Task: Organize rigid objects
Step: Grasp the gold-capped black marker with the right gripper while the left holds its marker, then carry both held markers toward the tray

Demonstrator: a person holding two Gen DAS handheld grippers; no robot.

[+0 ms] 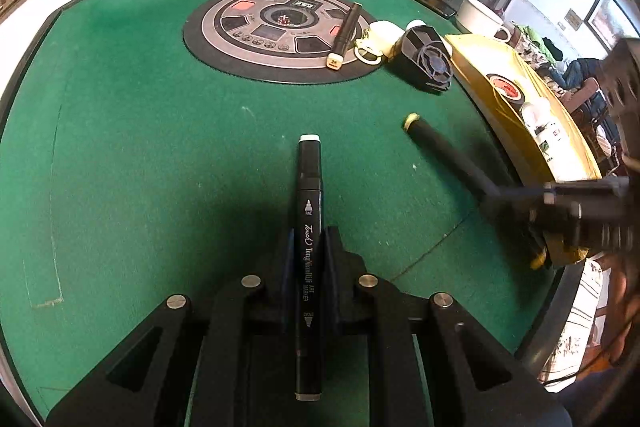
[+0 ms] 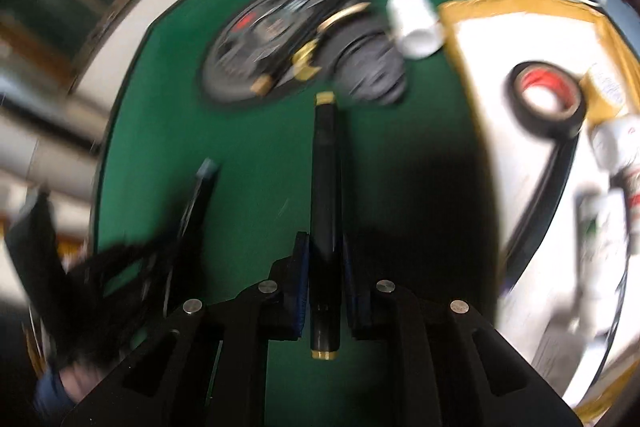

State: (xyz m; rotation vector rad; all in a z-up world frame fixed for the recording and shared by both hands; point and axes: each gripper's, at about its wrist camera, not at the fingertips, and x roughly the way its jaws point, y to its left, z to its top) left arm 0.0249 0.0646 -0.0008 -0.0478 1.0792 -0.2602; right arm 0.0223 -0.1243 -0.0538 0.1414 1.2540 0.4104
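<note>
My left gripper (image 1: 307, 247) is shut on a black art marker with grey ends (image 1: 309, 211), held above the green felt table (image 1: 140, 147) and pointing forward. My right gripper (image 2: 325, 251) is shut on a black marker with yellow ends (image 2: 326, 179); it also shows blurred in the left wrist view (image 1: 440, 143) at the right. A third black marker with a beige cap (image 1: 344, 35) lies on the round control panel (image 1: 276, 27) at the table's middle. The right wrist view is motion-blurred.
A black pen holder (image 1: 428, 61) lies tipped beside white cups (image 1: 384, 35). A yellow envelope (image 1: 500, 83) at the right carries a black tape roll (image 2: 548, 99) and small white bottles (image 2: 616, 147). A white mug (image 1: 480, 17) stands behind it.
</note>
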